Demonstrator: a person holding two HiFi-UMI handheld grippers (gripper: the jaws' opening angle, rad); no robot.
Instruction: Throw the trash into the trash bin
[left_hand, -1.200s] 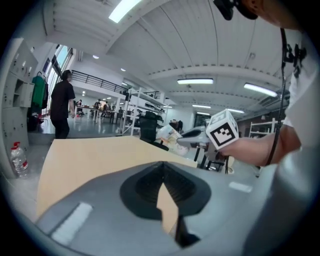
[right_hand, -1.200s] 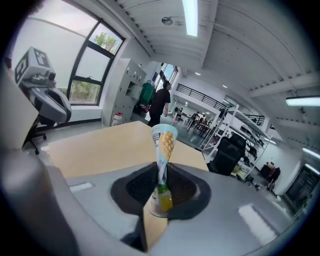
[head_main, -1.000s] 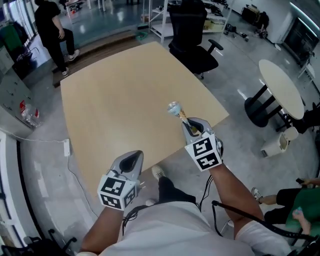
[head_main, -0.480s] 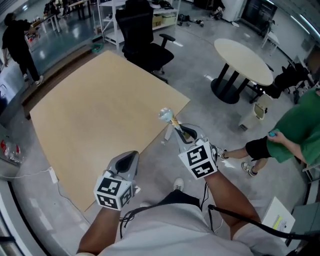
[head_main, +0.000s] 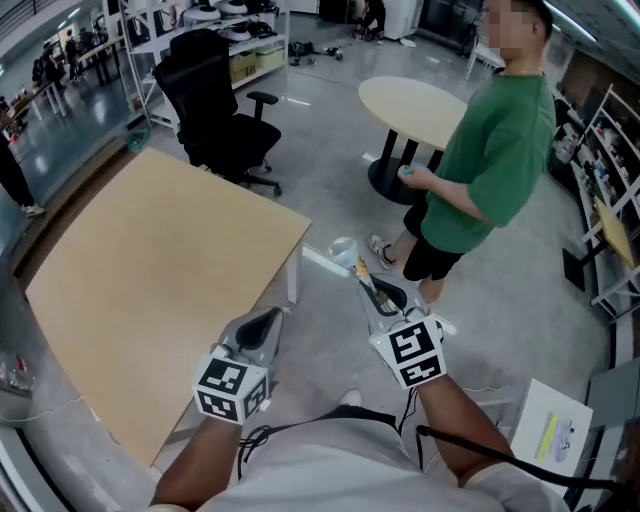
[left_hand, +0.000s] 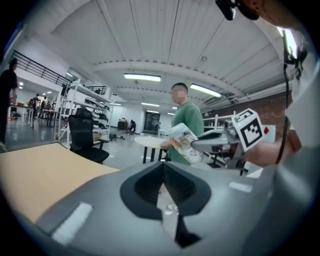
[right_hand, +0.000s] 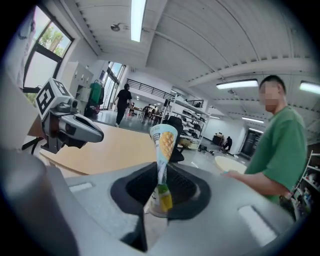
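My right gripper (head_main: 370, 287) is shut on the trash, a crumpled pale-blue snack wrapper (head_main: 348, 251) with a yellow picture. The wrapper sticks up and forward from the jaws, over grey floor just past the table corner. In the right gripper view the wrapper (right_hand: 164, 142) stands pinched between the jaws of the right gripper (right_hand: 161, 172). My left gripper (head_main: 266, 322) hangs beside it to the left, jaws together and empty, as the left gripper view (left_hand: 163, 169) shows. No trash bin is in sight.
A wooden table (head_main: 140, 270) fills the left. A person in a green shirt (head_main: 485, 165) stands close ahead on the right. Behind are a round white table (head_main: 415, 100) and a black office chair (head_main: 215, 100). A white box (head_main: 550, 432) lies at the lower right.
Both grippers have swung right, off the tabletop and out over the floor, the wrapper still held. The person in green has come into view ahead.
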